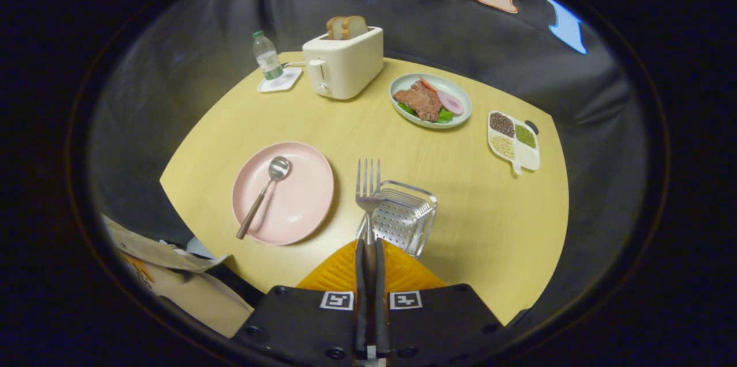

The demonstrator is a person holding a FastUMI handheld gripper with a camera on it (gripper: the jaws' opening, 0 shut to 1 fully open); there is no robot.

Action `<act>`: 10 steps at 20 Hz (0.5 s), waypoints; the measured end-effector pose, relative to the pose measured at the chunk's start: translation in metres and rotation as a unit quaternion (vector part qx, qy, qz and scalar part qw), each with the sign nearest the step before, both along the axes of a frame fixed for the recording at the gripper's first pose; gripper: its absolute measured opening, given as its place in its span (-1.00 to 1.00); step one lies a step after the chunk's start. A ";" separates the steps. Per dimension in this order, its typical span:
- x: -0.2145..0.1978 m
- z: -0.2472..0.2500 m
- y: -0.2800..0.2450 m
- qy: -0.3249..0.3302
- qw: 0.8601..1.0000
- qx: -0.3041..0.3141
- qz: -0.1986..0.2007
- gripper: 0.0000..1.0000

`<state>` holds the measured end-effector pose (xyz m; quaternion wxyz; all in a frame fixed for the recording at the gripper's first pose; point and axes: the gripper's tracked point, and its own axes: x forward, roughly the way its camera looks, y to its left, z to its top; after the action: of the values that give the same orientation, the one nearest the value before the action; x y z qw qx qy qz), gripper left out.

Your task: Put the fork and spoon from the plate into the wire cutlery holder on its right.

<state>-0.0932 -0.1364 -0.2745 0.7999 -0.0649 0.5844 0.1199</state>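
Fork (pixel 368 185): clamped by its handle between the two fingers, tines pointing away from the gripper, sticking up over the table – metal head, four tines, looks clean
Gripper (pixel 368 252): fingers pressed together on the fork handle, pretty much no gap besides the handle itself
Wire cutlery holder (pixel 405 217): just ahead of the fingers and a touch to their right, right of the pink plate – boxy wire frame with a perforated metal bottom, nothing in it that I can see
Fork vs holder: the head sits at the holder's left rim from this angle, can't tell how high above it
Spoon (pixel 263 196): lying on the pink plate, bowl at the far side, brown wooden handle running back toward the near edge and poking a little over the rim
Pink plate (pixel 302 205): just left of the holder, round, flat on the yellow table (pixel 489 223)
Food plate (pixel 460 99): well beyond the holder, meat and greens on it
Toaster (pixel 344 61): far beyond the holder to the left, bread in the slots
Compartment tray (pixel 532 156): beyond the holder to the right, grains in its sections
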 end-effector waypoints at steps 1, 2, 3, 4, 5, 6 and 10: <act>-0.003 0.000 -0.005 0.008 1.000 -0.002 0.002 -0.83; -0.005 -0.001 -0.009 0.016 1.000 -0.005 0.007 -0.83; -0.009 -0.002 -0.013 0.027 1.000 -0.008 0.014 -0.83; -0.012 -0.005 -0.017 0.039 0.999 -0.015 0.022 -0.83; -0.015 -0.007 -0.022 0.050 0.998 -0.022 0.029 -0.83; -0.016 -0.010 -0.025 0.059 0.997 -0.027 0.034 -0.83; -0.016 -0.021 -0.025 0.102 0.993 -0.035 0.047 -0.83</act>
<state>-0.1096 -0.1611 -0.2952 0.7269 -0.1080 0.6629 0.1431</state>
